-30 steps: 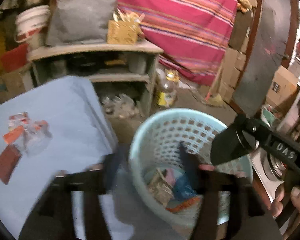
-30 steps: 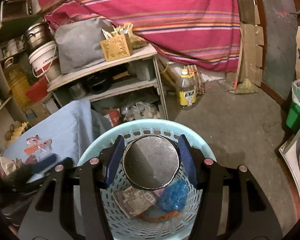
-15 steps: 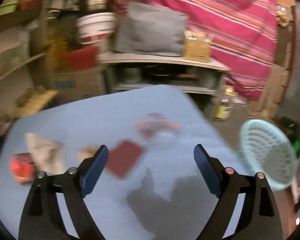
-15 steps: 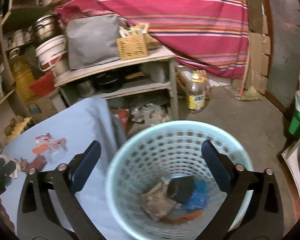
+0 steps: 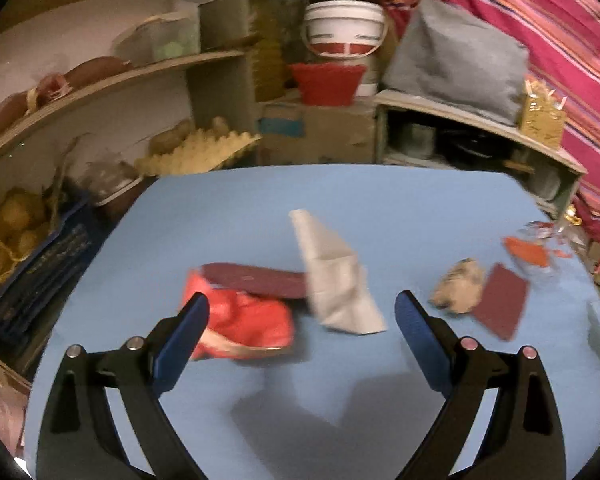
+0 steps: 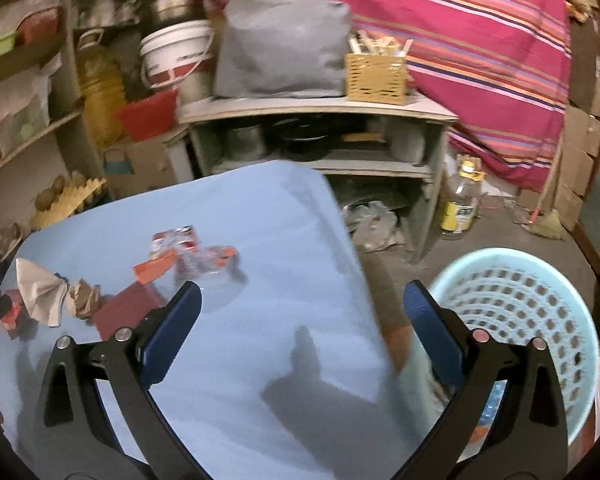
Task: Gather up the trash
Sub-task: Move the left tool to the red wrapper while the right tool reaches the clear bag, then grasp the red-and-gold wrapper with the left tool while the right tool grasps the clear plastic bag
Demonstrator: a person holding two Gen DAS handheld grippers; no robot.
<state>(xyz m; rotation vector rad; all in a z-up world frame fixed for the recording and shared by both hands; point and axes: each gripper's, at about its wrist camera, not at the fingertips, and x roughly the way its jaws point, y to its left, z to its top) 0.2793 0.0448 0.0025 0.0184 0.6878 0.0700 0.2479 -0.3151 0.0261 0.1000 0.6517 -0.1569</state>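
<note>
Left tongs (image 5: 302, 314) opening, nothing between, hovering over red wrapper (image 5: 244, 326); it's looking light, crinkly: pinch bunched middle.

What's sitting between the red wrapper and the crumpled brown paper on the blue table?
In the left wrist view, a white folded paper lies between the red wrapper and the crumpled brown paper, overlapping a dark maroon piece.

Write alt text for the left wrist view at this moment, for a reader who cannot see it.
The left gripper, its jaws opening and holding nothing, points down at a blue table strewn with trash: a crumpled red wrapper, a dark red flat piece, a white paper, a tan wad and more scraps at right. Cluttered shelves stand behind.
</note>
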